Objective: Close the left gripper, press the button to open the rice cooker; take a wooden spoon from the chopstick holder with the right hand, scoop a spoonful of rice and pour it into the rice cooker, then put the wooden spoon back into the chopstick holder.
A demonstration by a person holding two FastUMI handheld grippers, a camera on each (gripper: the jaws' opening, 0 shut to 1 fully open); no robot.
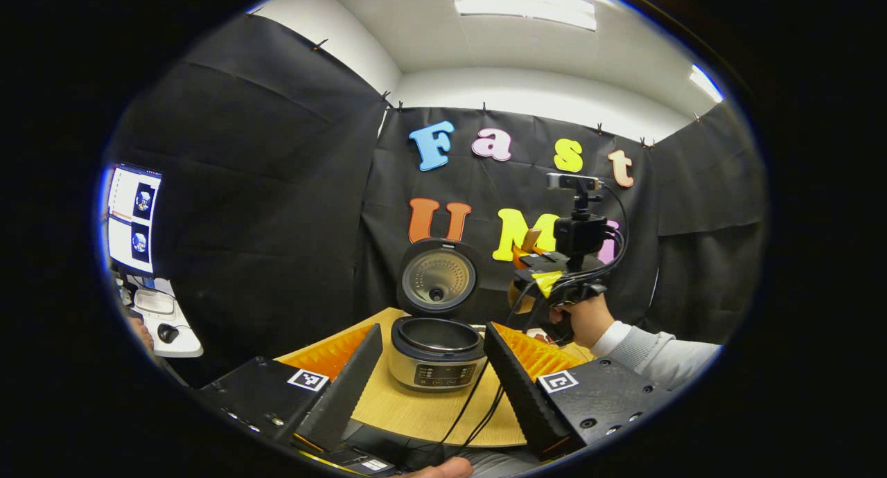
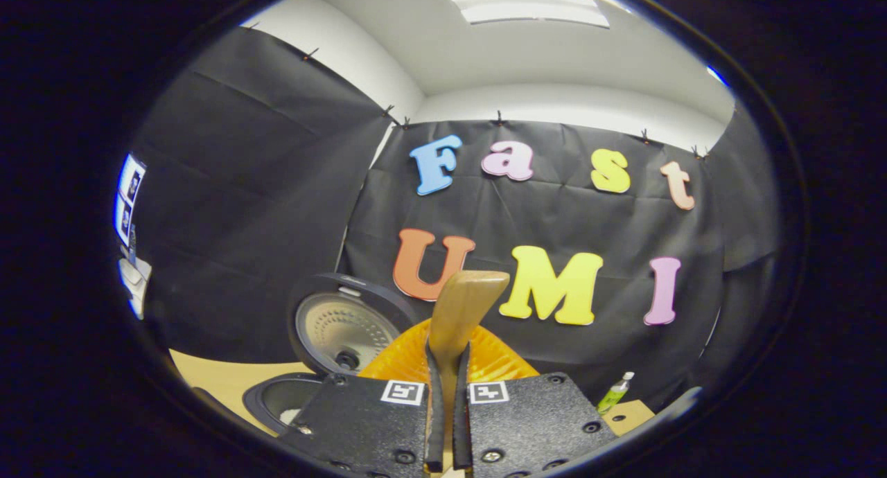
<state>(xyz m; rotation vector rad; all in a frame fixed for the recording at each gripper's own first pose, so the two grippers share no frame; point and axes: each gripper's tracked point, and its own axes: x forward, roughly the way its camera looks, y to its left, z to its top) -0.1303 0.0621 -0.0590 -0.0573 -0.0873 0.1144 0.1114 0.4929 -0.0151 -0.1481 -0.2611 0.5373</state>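
- Far left in the left gripper view, a monitor [image 1: 133, 218] stands above a white desk [image 1: 170, 322] with a mouse [image 1: 167, 332] on it.
- The left gripper [image 1: 431, 384] hangs near the table [image 1: 423, 412], its fingers wide apart, nothing between them.
- Framed between them, the rice cooker [image 1: 436, 353] sits on the table, lid [image 1: 438, 278] raised upright at the far side.
- Right of the cooker, a hand [image 1: 587, 320] holds the right gripper [image 2: 447, 412] up high.
- The right gripper's fingers are clamped together on the wooden spoon [image 2: 461, 312], which stands upright between them.
- A small green bottle [image 2: 615, 393] stands at the far right.
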